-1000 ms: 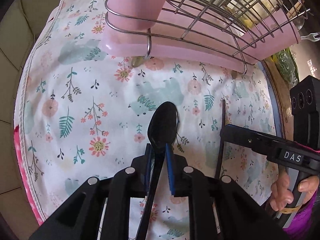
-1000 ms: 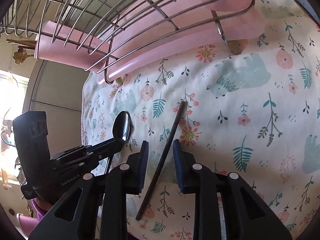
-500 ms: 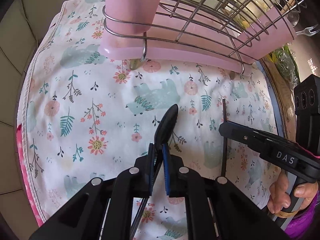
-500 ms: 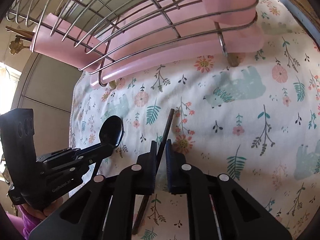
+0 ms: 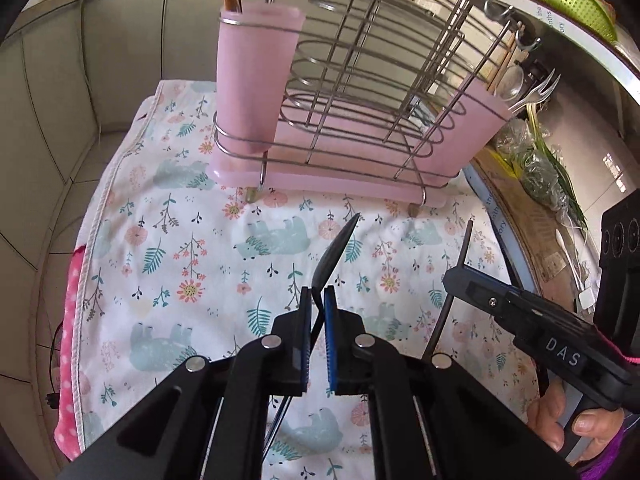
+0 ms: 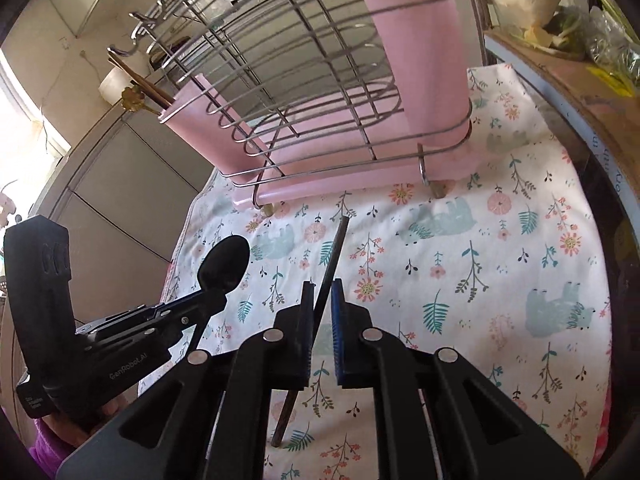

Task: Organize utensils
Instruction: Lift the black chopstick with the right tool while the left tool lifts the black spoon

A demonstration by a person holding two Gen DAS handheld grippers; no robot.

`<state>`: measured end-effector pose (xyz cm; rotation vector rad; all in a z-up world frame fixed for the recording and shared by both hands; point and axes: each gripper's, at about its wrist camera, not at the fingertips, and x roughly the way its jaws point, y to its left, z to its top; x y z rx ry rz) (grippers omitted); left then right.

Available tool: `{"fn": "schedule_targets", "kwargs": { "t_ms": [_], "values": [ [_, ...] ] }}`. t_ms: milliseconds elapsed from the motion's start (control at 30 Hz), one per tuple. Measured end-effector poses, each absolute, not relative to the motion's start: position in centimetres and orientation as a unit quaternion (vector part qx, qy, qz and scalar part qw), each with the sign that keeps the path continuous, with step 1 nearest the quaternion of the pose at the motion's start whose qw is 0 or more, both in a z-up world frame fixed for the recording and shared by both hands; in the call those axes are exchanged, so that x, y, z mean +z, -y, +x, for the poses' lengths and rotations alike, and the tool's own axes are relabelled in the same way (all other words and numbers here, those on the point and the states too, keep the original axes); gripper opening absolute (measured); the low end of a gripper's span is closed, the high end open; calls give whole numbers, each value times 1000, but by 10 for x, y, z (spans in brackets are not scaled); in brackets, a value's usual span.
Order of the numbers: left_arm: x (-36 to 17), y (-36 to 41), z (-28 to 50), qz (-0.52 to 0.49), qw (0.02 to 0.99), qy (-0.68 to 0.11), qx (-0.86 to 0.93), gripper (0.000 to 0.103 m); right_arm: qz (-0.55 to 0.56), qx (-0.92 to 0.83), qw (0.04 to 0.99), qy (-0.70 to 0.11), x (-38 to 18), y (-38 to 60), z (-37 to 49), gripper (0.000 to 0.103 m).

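Left tool (image 5: 318, 298) is clamped on the black spoon (image 5: 334, 250), bowl pointing forward. Right tool (image 6: 321, 290) is clamped on a dark chopstick (image 6: 332, 258), long axis forward. The pink cutlery rack (image 5: 360, 176) stands directly ahead; each tool lies nearer its own-side cup.

A home kitchen. At 12 o'clock in the left wrist view stands a wire dish rack (image 5: 360, 92) on a pink drip tray (image 5: 344, 178), with pink cutlery cups (image 5: 252, 76) holding utensils; a fork (image 5: 536, 90) pokes out at 2 o'clock. The tabletop is covered by a floral cloth (image 5: 180, 248) printed with bears. A green colander (image 5: 576, 0) sits at 1 o'clock, bagged green vegetables (image 5: 536, 164) at 3 o'clock. Tiled wall (image 5: 44, 92) runs from 9 to 11 o'clock. In the right wrist view, hooks (image 6: 140, 32) hang at 11 o'clock.
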<state>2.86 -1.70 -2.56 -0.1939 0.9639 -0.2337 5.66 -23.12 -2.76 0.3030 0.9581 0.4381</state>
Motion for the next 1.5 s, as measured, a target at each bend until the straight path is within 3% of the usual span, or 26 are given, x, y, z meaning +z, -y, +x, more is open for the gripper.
{"fn": "schedule_targets", "kwargs": {
  "t_ms": [633,1500],
  "values": [
    [37,24,-11,-100,935,-335,-65,5,101,190,913,-346,23,253,14,5],
    [57,15,1,-128,957,-251,-67,5,90,163,946,-264,63,272,17,5]
  ]
}}
